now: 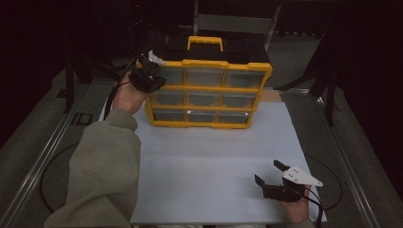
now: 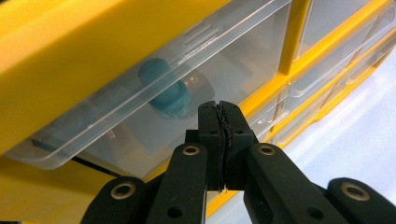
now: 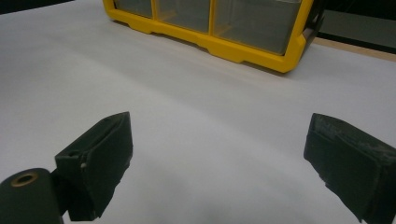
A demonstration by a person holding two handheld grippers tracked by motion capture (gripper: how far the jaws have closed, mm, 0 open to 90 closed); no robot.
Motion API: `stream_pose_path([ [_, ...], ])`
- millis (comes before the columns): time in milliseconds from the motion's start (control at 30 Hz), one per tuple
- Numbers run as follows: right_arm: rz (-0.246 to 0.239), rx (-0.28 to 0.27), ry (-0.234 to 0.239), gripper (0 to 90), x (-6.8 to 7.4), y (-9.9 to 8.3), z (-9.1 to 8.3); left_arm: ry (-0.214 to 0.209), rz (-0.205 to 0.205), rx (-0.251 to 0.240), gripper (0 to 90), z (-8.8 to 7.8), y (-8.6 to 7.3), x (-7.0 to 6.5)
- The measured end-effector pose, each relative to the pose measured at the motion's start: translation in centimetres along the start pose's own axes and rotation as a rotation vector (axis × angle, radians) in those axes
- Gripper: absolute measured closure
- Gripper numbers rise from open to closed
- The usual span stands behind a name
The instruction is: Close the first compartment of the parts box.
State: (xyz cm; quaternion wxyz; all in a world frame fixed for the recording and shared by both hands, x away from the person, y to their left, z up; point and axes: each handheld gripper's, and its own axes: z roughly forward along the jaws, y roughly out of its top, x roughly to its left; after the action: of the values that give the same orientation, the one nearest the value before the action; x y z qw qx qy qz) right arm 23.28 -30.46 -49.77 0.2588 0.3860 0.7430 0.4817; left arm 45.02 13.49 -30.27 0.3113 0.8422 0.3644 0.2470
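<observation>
Overhead: a person is sitting at a table (image 1: 214, 161) covered by a white sheet, holding a hand-held gripper in each hand.
Organizer: a yellow drawer organizer (image 1: 207, 88) with a yellow carry handle is standing upright at the far edge of the white sheet, showing three rows of three clear drawers.
Left hand-held gripper: the left hand-held gripper (image 1: 148, 76) is reaching to the organizer's upper left corner, level with the top row; its jaws are pressing flat together with nothing between them.
Open drawer: in the left gripper view, the left hand-held gripper (image 2: 219, 116) is sitting just in front of a clear drawer (image 2: 154, 98) that is sticking out of the yellow frame — whether the tips touch it I cannot tell.
Inside the drawer: a small blue-green object (image 2: 166, 91) is lying inside, blurred by the plastic.
Right hand-held gripper: the right hand-held gripper (image 1: 271, 173) is resting near the front right corner of the sheet, well apart from the organizer — its jaws are standing wide apart and empty.
Right gripper view: the right hand-held gripper (image 3: 219, 158) is facing bare white sheet, with the organizer's bottom row (image 3: 205, 23) farther off.
</observation>
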Motion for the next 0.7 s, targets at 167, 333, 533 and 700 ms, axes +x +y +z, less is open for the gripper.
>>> stream_pose_path([
  [167,-0.001,-0.001,0.000,7.9,0.0,0.0,0.0,-0.016,-0.008,0.004,87.4,0.3,-0.7,0.0],
  [333,-0.003,0.002,-0.001,7.9,0.0,0.0,0.0,-0.034,-0.006,0.002,85.0,0.5,-1.5,-0.2],
  [533,-0.005,0.003,-0.001,7.9,0.1,0.0,0.0,-0.096,-0.018,-0.019,75.4,0.2,-2.9,-0.4],
  [700,-0.006,0.003,0.000,7.9,0.1,0.0,0.0,-0.142,-0.031,-0.024,65.5,0.1,-4.6,-0.7],
])
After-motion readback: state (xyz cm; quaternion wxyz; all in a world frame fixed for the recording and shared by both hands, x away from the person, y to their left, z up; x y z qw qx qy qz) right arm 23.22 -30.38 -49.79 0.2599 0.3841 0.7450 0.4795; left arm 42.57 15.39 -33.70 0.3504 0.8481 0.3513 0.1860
